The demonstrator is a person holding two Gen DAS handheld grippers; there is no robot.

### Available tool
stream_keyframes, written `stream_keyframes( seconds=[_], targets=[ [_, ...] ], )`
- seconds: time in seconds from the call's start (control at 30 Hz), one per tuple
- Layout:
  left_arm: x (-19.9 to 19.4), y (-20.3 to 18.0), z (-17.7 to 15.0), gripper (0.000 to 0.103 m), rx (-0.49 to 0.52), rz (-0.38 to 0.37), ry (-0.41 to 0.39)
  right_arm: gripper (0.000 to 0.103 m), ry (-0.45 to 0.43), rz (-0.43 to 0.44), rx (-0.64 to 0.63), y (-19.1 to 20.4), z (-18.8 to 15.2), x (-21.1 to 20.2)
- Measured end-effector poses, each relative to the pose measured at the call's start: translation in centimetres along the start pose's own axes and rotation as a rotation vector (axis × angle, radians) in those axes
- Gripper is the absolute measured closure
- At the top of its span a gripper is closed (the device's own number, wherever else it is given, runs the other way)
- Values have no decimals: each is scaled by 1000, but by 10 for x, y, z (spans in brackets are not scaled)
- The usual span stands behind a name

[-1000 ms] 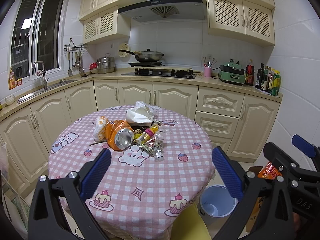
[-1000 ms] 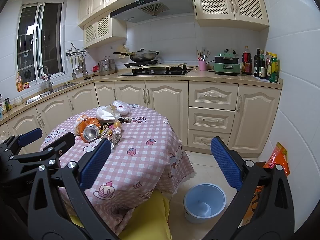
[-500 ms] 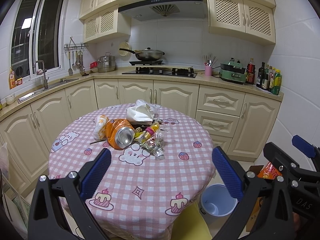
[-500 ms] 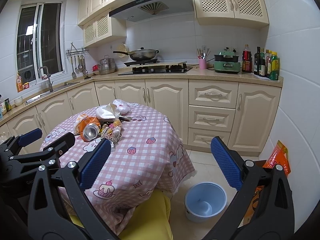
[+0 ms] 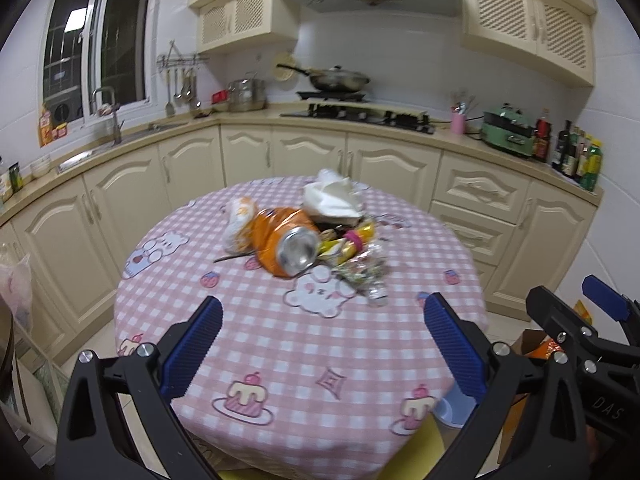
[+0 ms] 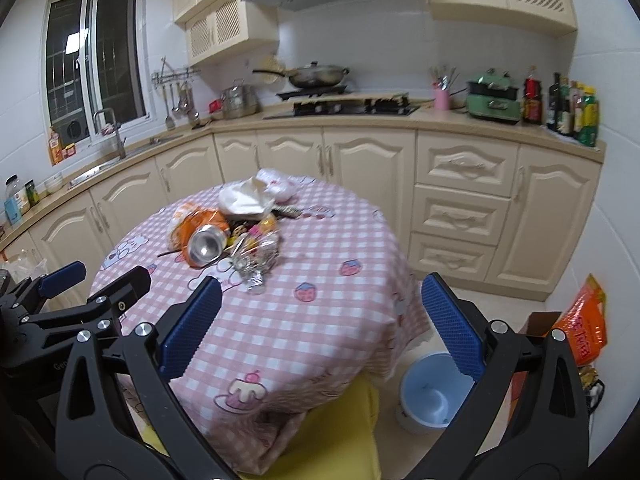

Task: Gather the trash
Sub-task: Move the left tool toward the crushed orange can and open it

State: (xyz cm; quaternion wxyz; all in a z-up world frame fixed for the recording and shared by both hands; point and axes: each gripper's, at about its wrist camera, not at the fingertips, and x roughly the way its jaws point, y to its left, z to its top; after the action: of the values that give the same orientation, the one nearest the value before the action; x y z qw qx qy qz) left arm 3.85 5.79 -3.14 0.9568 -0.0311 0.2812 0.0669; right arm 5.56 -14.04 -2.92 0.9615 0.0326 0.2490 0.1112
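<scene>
**What the two views leave unclear**

In the left wrist view the blue bin [image 5: 454, 410] shows only as a sliver, hidden behind the counter [image 5: 304, 344] edge and the left gripper [image 5: 320, 344] finger. The items under the white crumpled paper [image 5: 334, 200] are covered and cannot be told apart. The small wrappers [image 5: 360, 268] beside the orange can [image 5: 286, 244] are blurred. Labels on the bottles [image 6: 572, 108] are too small to read. The orange bag [image 6: 586, 326] is cut partly by the right gripper [image 6: 320, 324].

**Open cloth in front, clutter at the centre**

The near half of the pink checked tablecloth [image 5: 304, 344] lies bare. At its centre, a crushed orange can [image 5: 286, 246], white crumpled paper [image 5: 332, 200] and shiny wrappers [image 5: 360, 270] crowd together, touching.
</scene>
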Motion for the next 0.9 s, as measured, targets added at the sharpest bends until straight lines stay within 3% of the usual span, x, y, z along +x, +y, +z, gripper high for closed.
stream_keyframes(
  seconds=[0.5,0.9],
  targets=[
    [76,63,11,4,-95,106,137,5,172,89,-34,49,11,99],
    [133,102,15,4,-142,149,239,5,310,48,-53,70,10,187]
  ],
)
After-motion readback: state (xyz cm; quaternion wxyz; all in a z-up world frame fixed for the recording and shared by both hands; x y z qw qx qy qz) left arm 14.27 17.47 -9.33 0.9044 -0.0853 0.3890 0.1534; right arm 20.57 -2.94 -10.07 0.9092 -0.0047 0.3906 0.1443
